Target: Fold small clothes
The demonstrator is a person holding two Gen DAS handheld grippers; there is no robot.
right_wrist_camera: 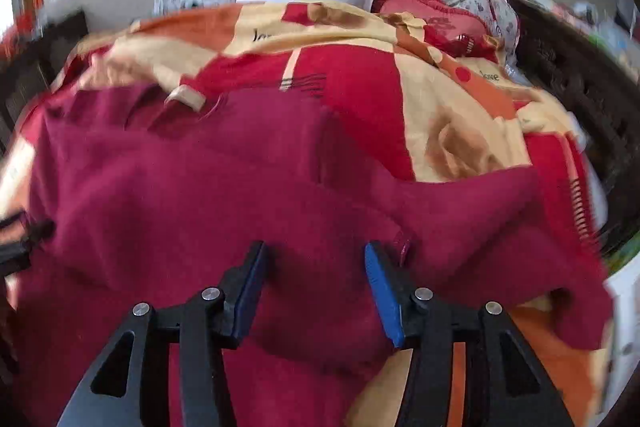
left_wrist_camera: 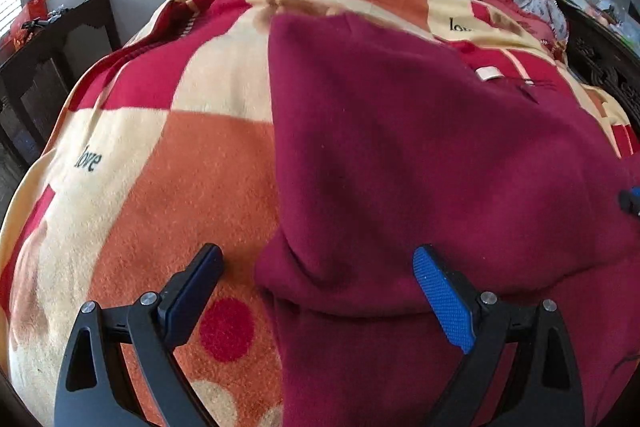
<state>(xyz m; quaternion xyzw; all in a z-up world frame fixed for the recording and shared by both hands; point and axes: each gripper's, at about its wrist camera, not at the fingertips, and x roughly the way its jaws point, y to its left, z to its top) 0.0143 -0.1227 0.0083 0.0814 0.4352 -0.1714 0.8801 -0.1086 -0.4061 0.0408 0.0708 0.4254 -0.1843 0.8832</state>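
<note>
One maroon fleece garment (left_wrist_camera: pixel 420 147) lies rumpled on one patchwork blanket (left_wrist_camera: pixel 192 155); the left gripper (left_wrist_camera: pixel 320 291) and right gripper (right_wrist_camera: pixel 316 287) both hover spread, gripping nothing.

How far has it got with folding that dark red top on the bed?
Early days. The dark red top lies on the patterned blanket, one side looking turned in, though still rumpled. Neither claw holds anything: the left claw and the right claw are both open above it. The folds themselves are left.

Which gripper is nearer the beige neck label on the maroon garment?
Hard to call. The label lies far ahead of both: right gripper over mid-garment, left gripper at the garment's left edge.
</note>
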